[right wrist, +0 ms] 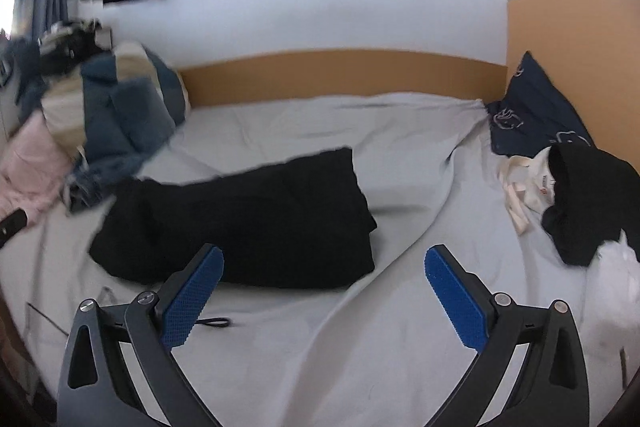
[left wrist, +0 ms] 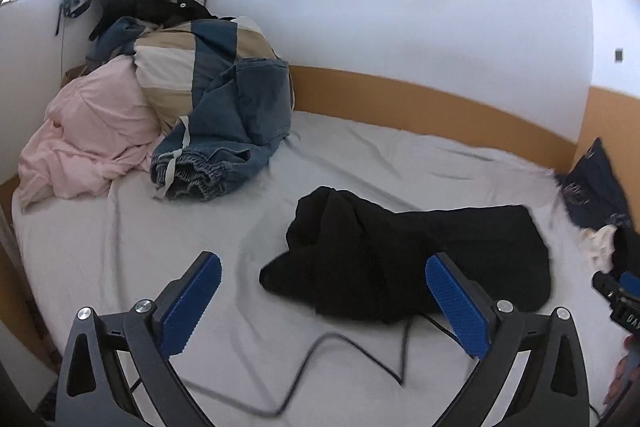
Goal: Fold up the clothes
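hovering wide open, the left gripper point(left wrist: 322, 277) and right gripper point(right wrist: 324, 269) needed opposite ends of the black garment point(right wrist: 248, 219), pinched evenly.

Bed point(right wrist: 400, 131) with grey sheet and wooden surround. Lying directly on the sheet: black garment point(right wrist: 248, 223) at centre, thin black cable point(left wrist: 320, 359) nearer the camera, pink cloth point(left wrist: 88, 139) and denim garment point(left wrist: 232, 131) at left, navy pillow point(right wrist: 528, 115) at right.

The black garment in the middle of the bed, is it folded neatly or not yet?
Not neatly. The black garment lies in a rumpled heap on the grey sheet, its left end bunched up; both grippers are open and hold nothing.
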Demonstrator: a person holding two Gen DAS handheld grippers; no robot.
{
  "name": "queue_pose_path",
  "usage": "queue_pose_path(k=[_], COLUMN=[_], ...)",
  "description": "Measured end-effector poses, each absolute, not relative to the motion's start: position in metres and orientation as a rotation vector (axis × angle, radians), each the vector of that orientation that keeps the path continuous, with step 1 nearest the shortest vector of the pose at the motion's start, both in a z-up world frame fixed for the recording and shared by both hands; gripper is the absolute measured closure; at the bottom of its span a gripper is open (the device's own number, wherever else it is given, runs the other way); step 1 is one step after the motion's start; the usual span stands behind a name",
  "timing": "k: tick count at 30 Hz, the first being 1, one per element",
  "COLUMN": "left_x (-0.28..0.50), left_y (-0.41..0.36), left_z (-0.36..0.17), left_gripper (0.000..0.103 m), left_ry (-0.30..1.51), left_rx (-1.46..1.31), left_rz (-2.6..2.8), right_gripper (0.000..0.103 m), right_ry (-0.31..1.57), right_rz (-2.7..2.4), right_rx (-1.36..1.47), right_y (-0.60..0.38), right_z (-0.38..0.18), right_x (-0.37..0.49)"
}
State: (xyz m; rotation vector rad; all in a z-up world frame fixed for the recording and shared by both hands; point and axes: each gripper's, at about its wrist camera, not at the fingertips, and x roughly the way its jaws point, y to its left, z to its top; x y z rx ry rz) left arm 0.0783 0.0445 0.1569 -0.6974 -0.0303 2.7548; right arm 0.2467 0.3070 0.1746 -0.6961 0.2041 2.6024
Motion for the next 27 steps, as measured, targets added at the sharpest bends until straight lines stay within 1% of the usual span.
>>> queue_pose_path(k=[4, 7, 14, 16, 18, 21, 27], left_x=[0.042, 0.011, -0.031, -0.045, -0.059, -0.067, -0.069], left_y=[0.08, 0.108, 0.144, 0.15, 0.147, 0.137, 0.134], left_z=[0.144, 0.124, 0.072, 0.058, 0.053, 0.048, 0.043], left_gripper=[0.0, 0.0, 0.0, 0.0, 0.0, 0.0, 0.0], left_ry=[0.039, 0.096, 0.211, 0.249, 0.177, 0.071, 0.042], left_rx=[-0.669, -0.704, -0.727, -0.798, -0.883, -0.943, -1.003], left_rz=[2.759, 2.753, 2.719, 2.668, 2.618, 2.568, 2.53], right_gripper=[0.0, 0.0, 0.0, 0.0, 0.0, 0.0, 0.0], right_ry=[0.208, 0.184, 0.208, 0.221, 0.289, 0.312, 0.329], right_rz=[2.62, 2.656, 2.671, 2.663, 2.651, 2.638, 2.635], right_rx=[-0.677, -0.66, -0.779, -0.833, -0.882, -0.893, -0.922], right_y=[0.328, 0.335, 0.357, 0.364, 0.373, 0.378, 0.382], right_z=[0.166, 0.161, 0.106, 0.089, 0.083, 0.08, 0.078], right_x=[0.204, 0.173, 0.098, 0.084, 0.073, 0.065, 0.066])
